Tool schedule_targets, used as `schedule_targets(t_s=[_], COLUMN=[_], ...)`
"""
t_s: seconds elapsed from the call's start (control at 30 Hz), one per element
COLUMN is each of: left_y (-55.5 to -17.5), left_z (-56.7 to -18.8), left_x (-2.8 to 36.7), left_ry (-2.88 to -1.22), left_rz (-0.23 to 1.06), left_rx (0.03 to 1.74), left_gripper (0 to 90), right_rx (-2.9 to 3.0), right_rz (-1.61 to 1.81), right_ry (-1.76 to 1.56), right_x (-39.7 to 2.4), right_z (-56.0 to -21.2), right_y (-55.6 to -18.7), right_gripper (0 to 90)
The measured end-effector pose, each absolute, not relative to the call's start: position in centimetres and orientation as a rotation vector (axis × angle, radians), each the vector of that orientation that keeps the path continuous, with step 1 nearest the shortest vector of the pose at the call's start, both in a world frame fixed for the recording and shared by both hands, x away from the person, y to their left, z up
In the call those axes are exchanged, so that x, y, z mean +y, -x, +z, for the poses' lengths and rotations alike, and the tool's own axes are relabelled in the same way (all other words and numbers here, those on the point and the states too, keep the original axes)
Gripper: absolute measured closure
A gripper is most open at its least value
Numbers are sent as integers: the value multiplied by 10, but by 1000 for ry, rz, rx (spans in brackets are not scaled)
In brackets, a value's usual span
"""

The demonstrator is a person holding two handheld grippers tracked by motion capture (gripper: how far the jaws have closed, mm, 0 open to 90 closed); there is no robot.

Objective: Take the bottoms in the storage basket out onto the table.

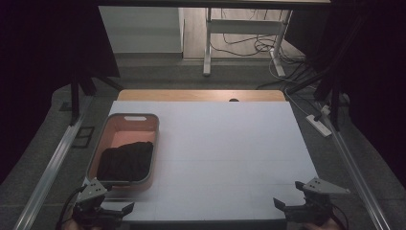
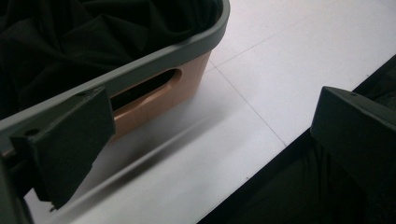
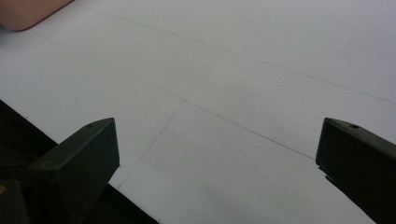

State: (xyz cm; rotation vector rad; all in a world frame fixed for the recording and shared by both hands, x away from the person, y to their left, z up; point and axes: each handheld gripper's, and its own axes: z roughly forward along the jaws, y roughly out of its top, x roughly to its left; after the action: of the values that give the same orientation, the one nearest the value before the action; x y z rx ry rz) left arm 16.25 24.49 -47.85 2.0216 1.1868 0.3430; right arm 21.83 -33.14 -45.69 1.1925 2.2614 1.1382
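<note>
Black cloth [image 1: 126, 160] lies bunched in a salmon bin [image 1: 106, 132] just ahead of the left tongs [image 1: 108, 209], while the right tongs [image 1: 293, 203] wait well apart, both gaping empty at the tabletop [image 1: 230, 143] edge; apparently nothing is begun, and reaching into the bin seems next.

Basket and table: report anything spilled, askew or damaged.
Nothing stands out. The basket sits flat on the table, its dark cloth bunched wholly inside, nothing spilled. Both hand-held grippers wait open at the near edge.
</note>
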Motion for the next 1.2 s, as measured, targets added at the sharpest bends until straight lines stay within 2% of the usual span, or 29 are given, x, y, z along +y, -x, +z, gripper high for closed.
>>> schedule_targets(t_s=[0.57,1.2], left_y=[-165,-174], left_z=[-469,-461], left_x=[247,245], left_ry=[-2020,-2015], left_rz=[285,320], left_rx=[1112,1107], left_gripper=[1,1], right_rx=[2248,2277], right_rz=[1143,1141], right_ry=[-1218,-1226], right_x=[-333,-332], right_z=[-457,-458], right_y=[-219,-221], right_gripper=[0,0])
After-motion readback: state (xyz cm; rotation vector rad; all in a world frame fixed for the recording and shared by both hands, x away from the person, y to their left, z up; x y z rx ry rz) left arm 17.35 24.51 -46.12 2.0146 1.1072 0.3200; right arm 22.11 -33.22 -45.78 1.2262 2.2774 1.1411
